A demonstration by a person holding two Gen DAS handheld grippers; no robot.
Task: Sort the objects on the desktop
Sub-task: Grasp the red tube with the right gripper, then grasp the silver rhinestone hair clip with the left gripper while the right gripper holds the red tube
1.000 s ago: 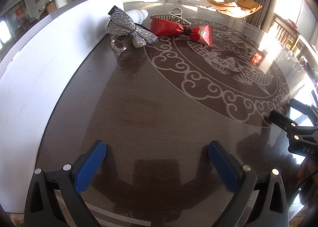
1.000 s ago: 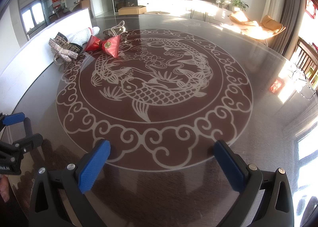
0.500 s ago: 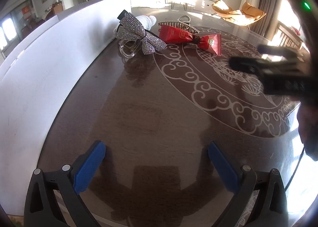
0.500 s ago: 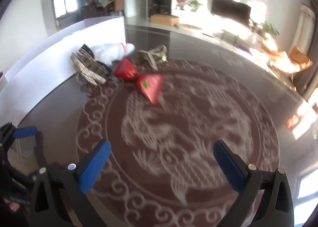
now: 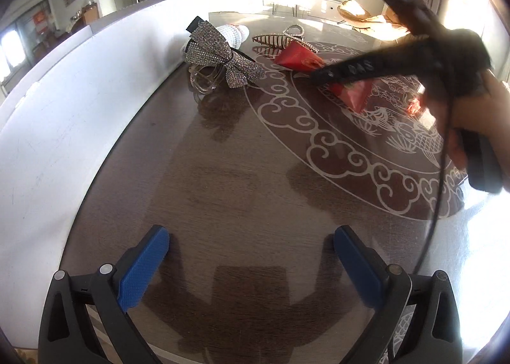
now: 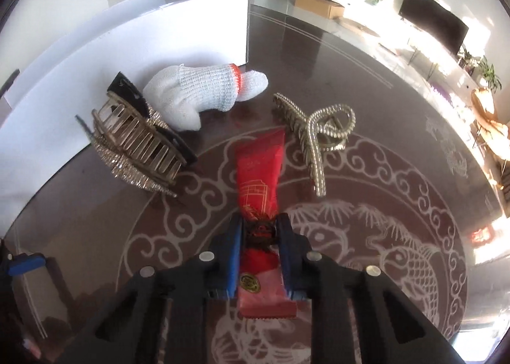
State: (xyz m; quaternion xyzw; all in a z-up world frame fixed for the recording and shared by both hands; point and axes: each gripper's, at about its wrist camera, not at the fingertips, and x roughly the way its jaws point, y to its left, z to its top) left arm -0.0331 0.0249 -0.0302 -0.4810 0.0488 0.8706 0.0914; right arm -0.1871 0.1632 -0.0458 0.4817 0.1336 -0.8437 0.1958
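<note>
1. The table (image 5: 242,192) is the largest thing: a dark, glossy wood-grain top with a pale scrollwork ring and a carp drawn inside it.
2. A smooth white panel (image 5: 63,128) stands along the table's edge from 8 to 11 o'clock in the left wrist view.
3. The right gripper (image 6: 258,233), black with blue ribbed pads, has just been closing and now pinches the crimped waist of a red foil packet (image 6: 259,173), which lies flat on the scrollwork and runs toward 12 o'clock. Only the right wrist view shows this grip.
4. The left gripper (image 5: 251,255) stands wide over bare table at 6 o'clock, nothing between its pads.
5. A knitted white glove (image 6: 197,93) with a red cuff band lies against the panel at 11 o'clock.
6. A rhinestone bow hair clip (image 5: 223,55) glitters in the left wrist view over a clear plastic clip; from the right wrist camera the same cluster shows a comb-like row of teeth.
7. A slim gold claw clip (image 6: 314,128), with twisted loops at one end, lies just beside the packet at 1 o'clock, apart from it.
8. Only the left wrist view shows the person's hand (image 5: 471,115) on the right tool's handle, at 3 o'clock.
</note>
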